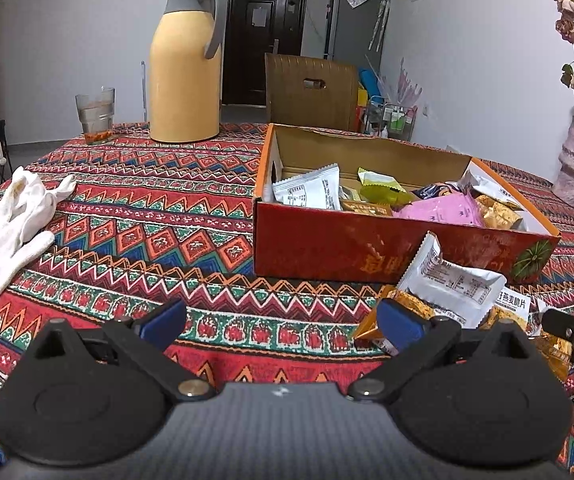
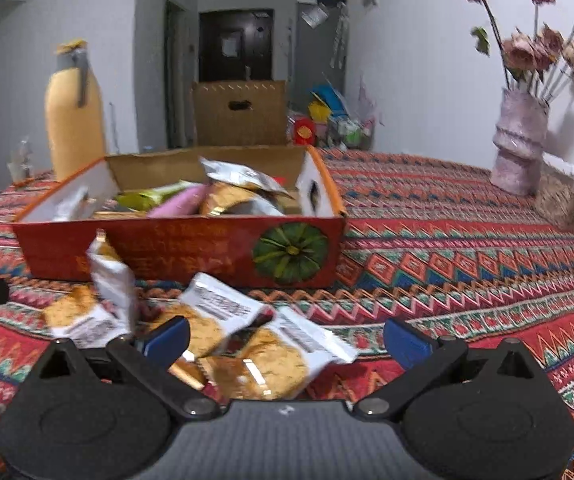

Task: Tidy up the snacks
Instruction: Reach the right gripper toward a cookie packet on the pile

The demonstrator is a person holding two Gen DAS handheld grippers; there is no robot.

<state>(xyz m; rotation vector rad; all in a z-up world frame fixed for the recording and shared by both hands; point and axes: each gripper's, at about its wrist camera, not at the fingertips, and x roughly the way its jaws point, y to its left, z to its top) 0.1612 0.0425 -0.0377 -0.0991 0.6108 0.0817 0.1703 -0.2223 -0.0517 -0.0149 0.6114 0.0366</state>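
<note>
Snack packets [image 2: 227,336] lie loose on the patterned bench [image 2: 467,240], just in front of the red box [image 2: 191,248] that already holds several others, so by my reading the coming move is a pick from this heap and a short carry forward over the box's near wall. The right gripper [image 2: 286,342] sits nearest: its jaws are spread wide and empty, with a biscuit packet [image 2: 275,364] lying between and slightly ahead of the blue pads, its long axis running roughly across the gap. The left gripper [image 1: 283,322] is equally wide open and holds nothing; the heap lies off to its right, with only its right pad beside a white packet [image 1: 451,288]. The right wrist view shows the spread of the heap, though blurred; the left wrist view shows the box's interior more clearly, with a pink packet [image 1: 439,210] inside, plus white gloves [image 1: 3,220] well apart to the left.
</note>
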